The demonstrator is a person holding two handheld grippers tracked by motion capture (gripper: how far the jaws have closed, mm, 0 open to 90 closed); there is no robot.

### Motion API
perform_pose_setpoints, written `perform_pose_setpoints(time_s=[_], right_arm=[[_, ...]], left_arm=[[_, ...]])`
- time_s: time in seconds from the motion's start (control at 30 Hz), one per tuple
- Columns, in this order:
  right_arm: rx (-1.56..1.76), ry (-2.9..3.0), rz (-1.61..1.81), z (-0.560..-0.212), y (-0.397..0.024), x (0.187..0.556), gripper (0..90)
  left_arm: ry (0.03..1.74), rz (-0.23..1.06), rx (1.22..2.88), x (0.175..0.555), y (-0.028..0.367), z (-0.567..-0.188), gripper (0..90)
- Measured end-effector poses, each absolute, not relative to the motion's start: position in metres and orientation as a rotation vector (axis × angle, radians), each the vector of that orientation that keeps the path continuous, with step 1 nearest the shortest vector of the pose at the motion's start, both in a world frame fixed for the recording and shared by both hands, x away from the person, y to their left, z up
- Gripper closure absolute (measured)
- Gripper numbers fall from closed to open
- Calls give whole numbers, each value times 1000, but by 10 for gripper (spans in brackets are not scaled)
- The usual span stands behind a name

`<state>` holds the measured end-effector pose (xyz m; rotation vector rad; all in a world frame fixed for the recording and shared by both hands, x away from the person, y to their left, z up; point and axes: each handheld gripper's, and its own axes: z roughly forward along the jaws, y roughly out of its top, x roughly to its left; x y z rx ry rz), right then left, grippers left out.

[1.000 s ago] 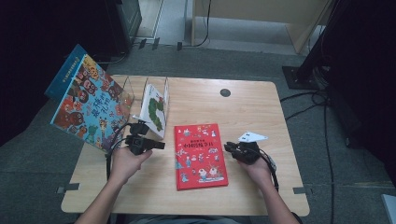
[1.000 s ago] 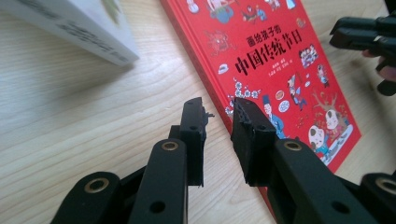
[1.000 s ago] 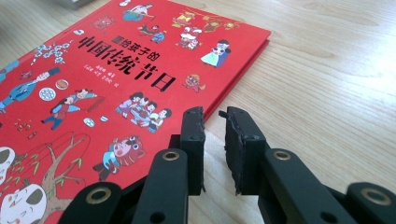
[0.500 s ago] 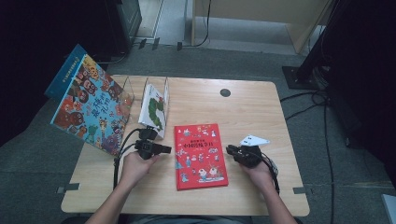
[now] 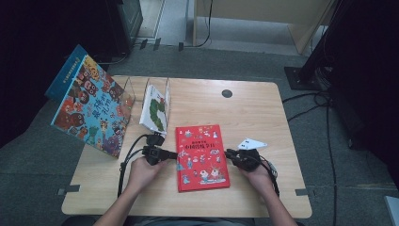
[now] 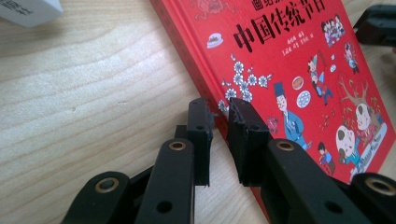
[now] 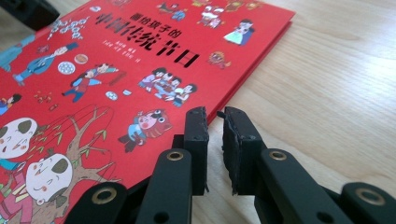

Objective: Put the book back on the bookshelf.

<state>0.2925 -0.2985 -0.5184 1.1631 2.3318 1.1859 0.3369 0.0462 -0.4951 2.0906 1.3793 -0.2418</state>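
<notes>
Both claws sit at the red book, which lies flat near the front edge of the tabletop (image 5: 263,117), about midway along it. The left claw (image 6: 219,112) has its jaws nearly together with a thin gap, tips at the red book (image 6: 289,60) along its left edge; I cannot tell whether they pinch the cover. Its jaws have just been closing, and since a second ago that hand has come down and in toward the book. The right claw (image 7: 212,119) is also almost pressed together, tips at the book's right edge, nothing clearly between them. Toward the left edge, a white book (image 5: 155,108) stands in a clear holder beside a big colourful book (image 5: 89,106) leaning there.
</notes>
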Motion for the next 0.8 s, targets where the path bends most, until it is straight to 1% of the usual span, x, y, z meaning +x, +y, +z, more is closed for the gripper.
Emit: perform_pose_setpoints(time_s=[0.6,0.8], right_arm=[[1201,2322,1162,-520,-303,293,797],[1220,2302,1160,-520,-307,293,773]], left_arm=[[1368,-225,2054,336,39,-498,812],[1374,-219,2038,340,37,-501,811]])
